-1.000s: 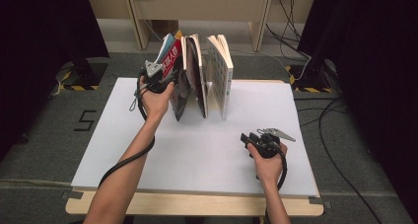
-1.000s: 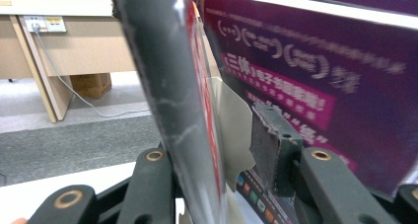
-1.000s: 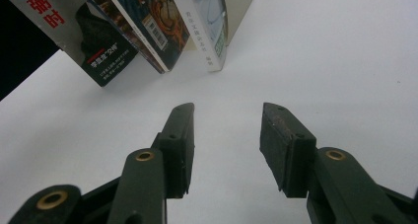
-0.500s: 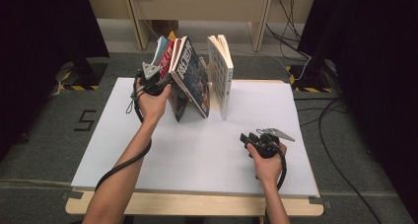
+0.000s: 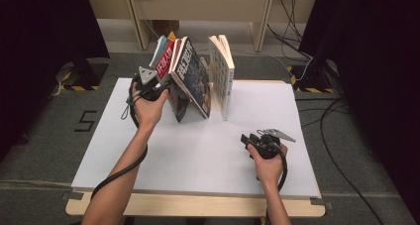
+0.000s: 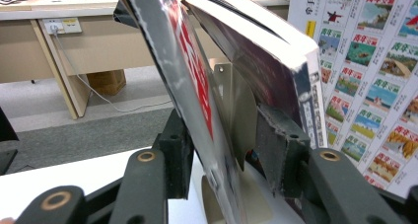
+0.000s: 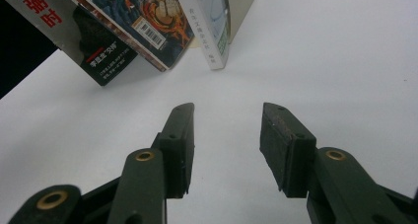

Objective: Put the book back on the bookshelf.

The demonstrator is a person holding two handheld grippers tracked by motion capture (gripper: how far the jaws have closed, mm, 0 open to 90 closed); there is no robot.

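Note:
Two books lean to the left on the white table (image 5: 198, 155): a red-covered one (image 5: 166, 61) and a thicker dark blue one (image 5: 194, 79). My left gripper (image 5: 166, 88) grips this pair from the left. In the left gripper view my left gripper (image 6: 226, 150) has the red cover (image 6: 192, 86) against one pad and the thick book (image 6: 276, 71) against the other, with a beige metal bookend (image 6: 231, 100) in the gap; its jaws have just been opening wider. A white book (image 5: 221, 76) stands upright to the right. My right gripper (image 5: 246, 140) rests open near the front right, jaws (image 7: 226, 120) around nothing.
A wooden desk frame (image 5: 198, 7) stands behind the table. Cables (image 5: 317, 111) trail over the floor at the right. Black curtains (image 5: 44, 31) hang on both sides. Bare table surface lies between my right gripper and the books.
The red and dark blue books have tipped from upright to a lean to the left, opening a gap to the white book. My left hand moved left with them. The right hand stayed.

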